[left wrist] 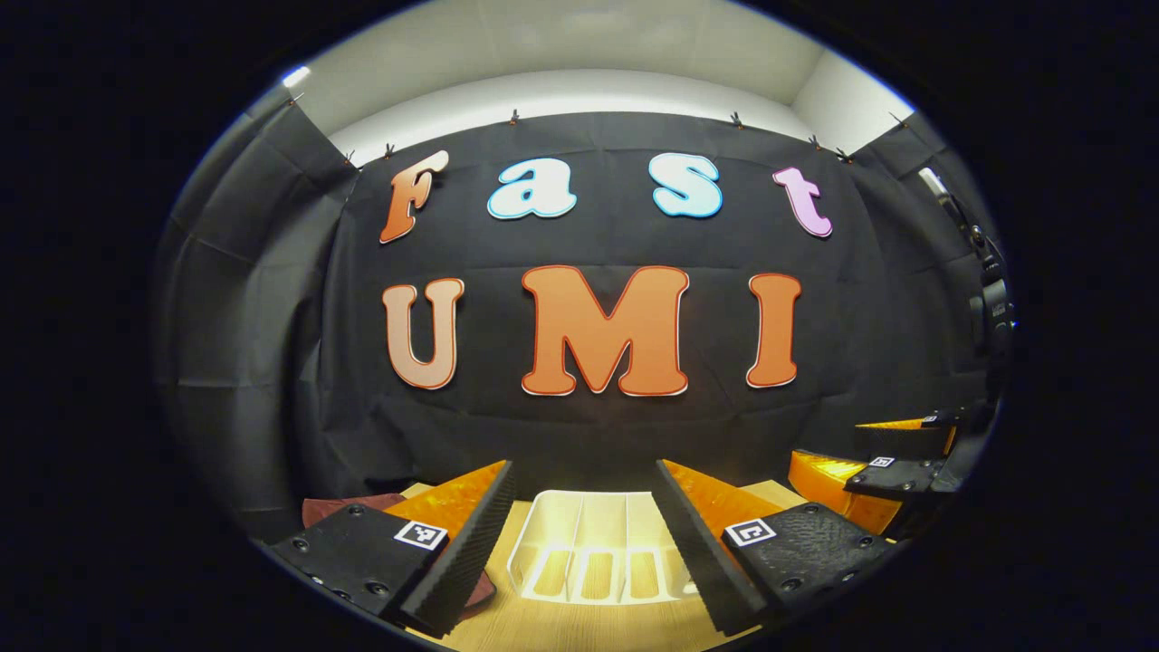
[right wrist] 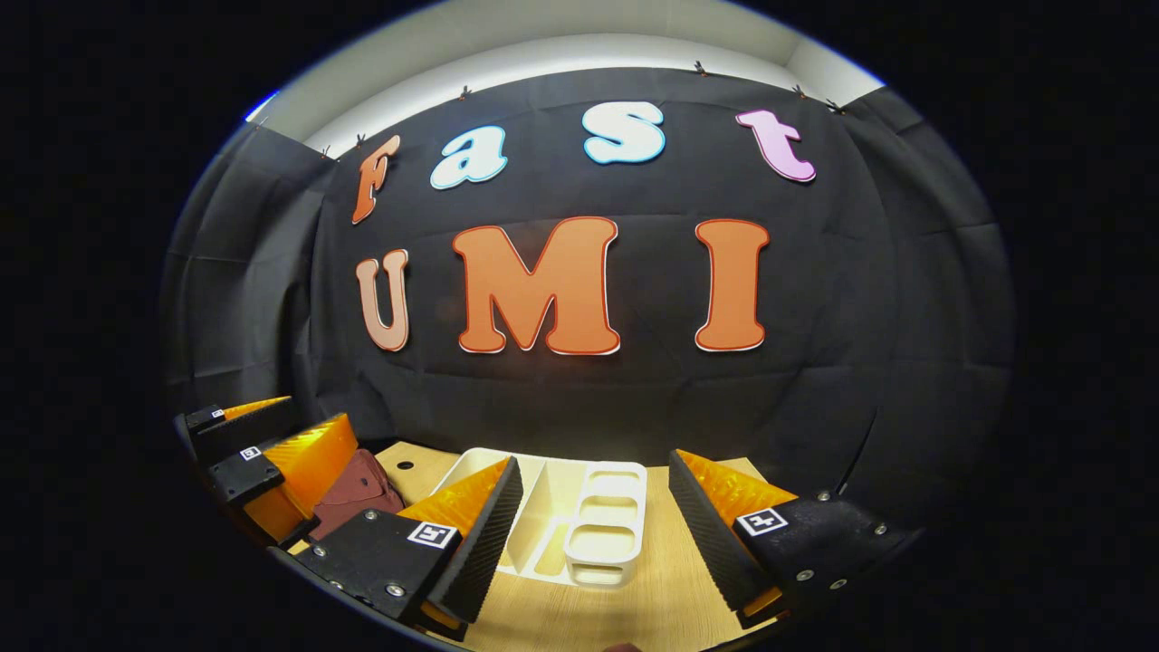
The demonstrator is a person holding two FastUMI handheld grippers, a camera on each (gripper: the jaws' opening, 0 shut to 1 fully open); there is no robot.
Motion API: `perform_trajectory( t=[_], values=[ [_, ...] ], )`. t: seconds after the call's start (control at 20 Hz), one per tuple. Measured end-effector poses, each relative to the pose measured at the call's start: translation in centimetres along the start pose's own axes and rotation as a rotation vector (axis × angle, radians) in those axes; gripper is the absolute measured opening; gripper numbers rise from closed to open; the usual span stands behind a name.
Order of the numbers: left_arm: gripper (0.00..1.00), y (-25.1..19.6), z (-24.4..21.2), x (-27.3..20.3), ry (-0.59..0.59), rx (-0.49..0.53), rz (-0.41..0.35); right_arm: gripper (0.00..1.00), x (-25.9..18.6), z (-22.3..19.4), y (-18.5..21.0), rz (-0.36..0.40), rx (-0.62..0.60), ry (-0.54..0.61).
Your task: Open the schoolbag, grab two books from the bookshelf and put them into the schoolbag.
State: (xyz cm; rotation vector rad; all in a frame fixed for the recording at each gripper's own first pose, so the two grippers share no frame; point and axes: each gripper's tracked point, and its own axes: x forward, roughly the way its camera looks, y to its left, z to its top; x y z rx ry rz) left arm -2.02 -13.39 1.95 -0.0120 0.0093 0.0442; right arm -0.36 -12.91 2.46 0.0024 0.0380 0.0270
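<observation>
You hold both grippers, left [left wrist: 584, 530] and right [right wrist: 593, 525], fingers spread and holding nothing, before the white bookshelf [right wrist: 598, 530] (no books visible in it); the dark red schoolbag [right wrist: 362, 493] lies left of it on the counter [right wrist: 634, 616].

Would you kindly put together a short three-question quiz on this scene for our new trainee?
1. True or false: the left tongs are shut on a book.
2. In the right gripper view, where does the dark red schoolbag lie relative to the white bookshelf? A: to its left. B: to its right. C: on top of it.
3. Fill in the missing word: the white bookshelf stands on a light ____ table.

Key: 1 false, the fingers stand apart with nothing between them; 2 A; 3 wooden.
</observation>
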Motion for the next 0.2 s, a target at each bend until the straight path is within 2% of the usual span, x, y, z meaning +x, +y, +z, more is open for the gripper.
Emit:
perform_trajectory(
  t=[0.05,0.1,0.15,0.2],
  values=[
    [1.00,0.12,-0.11,-0.26,0.002,0.004,0.003,1.00,0.09,-0.14,0.19,0.002,-0.001,0.002],
    [0.95,0.16,-0.13,-0.31,0.002,0.005,0.001,0.96,-0.09,-0.10,0.35,0.005,-0.002,0.001],
    [1.00,0.17,-0.08,-0.23,0.000,0.009,-0.001,0.96,0.01,-0.02,0.41,0.004,-0.003,-0.001],
    [1.00,0.23,-0.02,-0.29,-0.004,0.012,-0.001,0.96,0.02,0.09,0.55,0.004,-0.003,-0.004]
  ],
)
